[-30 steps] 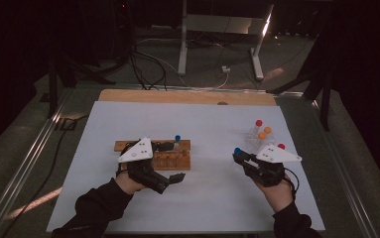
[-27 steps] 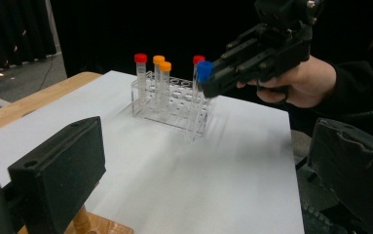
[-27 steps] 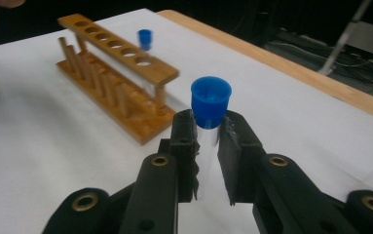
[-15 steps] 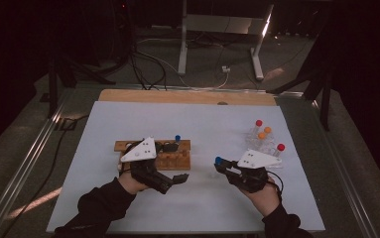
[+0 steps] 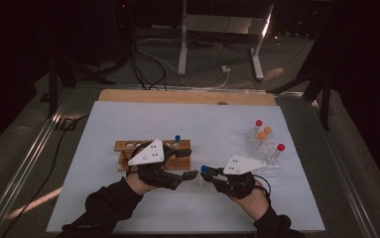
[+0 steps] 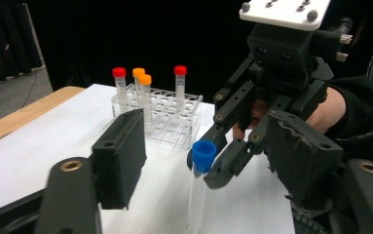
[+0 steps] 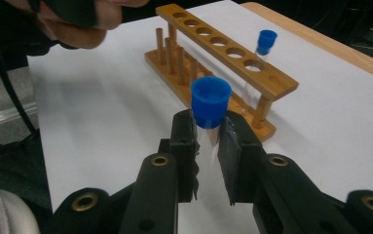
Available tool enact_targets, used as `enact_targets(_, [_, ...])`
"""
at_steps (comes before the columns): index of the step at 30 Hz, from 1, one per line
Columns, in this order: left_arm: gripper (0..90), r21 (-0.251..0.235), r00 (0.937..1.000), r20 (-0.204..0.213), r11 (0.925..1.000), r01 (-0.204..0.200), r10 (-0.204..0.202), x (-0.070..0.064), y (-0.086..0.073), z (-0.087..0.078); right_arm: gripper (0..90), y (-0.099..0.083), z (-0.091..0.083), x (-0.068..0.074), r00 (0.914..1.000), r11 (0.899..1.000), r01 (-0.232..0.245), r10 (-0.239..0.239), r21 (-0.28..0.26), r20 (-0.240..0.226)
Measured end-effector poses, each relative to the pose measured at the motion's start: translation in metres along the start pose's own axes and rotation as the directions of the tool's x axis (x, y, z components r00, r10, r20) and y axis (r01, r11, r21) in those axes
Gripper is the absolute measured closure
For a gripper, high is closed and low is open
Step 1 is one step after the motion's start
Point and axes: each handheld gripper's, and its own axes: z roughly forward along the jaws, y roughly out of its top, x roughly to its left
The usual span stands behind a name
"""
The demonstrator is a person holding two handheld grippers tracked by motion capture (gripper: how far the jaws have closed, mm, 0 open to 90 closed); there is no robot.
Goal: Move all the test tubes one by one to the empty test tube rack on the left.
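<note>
Between right gripper (image 7: 207, 134) fingers (image 7: 184, 134), blue-capped tube (image 7: 210, 105)

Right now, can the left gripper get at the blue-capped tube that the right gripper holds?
Probably yes: the left gripper is open, the tube stands between its jaws, and nothing blocks it. The right gripper grips below the cap.

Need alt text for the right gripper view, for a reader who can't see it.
The right gripper clamps a clear tube with a blue cap upright between its black jaws. Behind it on the white table stands a wooden rack holding another blue-capped tube.
</note>
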Motion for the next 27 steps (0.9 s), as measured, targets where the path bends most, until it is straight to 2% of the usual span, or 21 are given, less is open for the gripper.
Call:
enact_targets(8, [46.5, 0.024, 0.9999, 0.011, 0.9997, -0.005, 0.005, -0.002, -0.005, 0.013, 76.7, 0.003, 0.0, 0.004, 0.9998, 1.0, 0.008, -0.008, -0.008, -0.019])
enact_targets(16, [59.1, 0.063, 0.9987, -0.004, 0.9968, -0.05, 0.05, -0.006, -0.012, 0.023, 76.7, 0.003, 0.0, 0.006, 0.9997, 1.0, 0.012, -0.012, -0.008, -0.024])
enact_targets(25, [75.3, 0.066, 0.9987, 0.007, 0.9965, -0.052, 0.051, -0.005, -0.013, 0.027, 76.7, 0.002, 0.001, 0.005, 0.9997, 1.0, 0.008, -0.008, -0.002, -0.022])
enact_targets(27, [75.9, 0.065, 0.9987, 0.007, 0.9966, -0.05, 0.05, -0.005, -0.013, 0.028, 76.7, 0.002, 0.001, 0.005, 0.9998, 1.0, 0.008, -0.008, -0.001, -0.02])
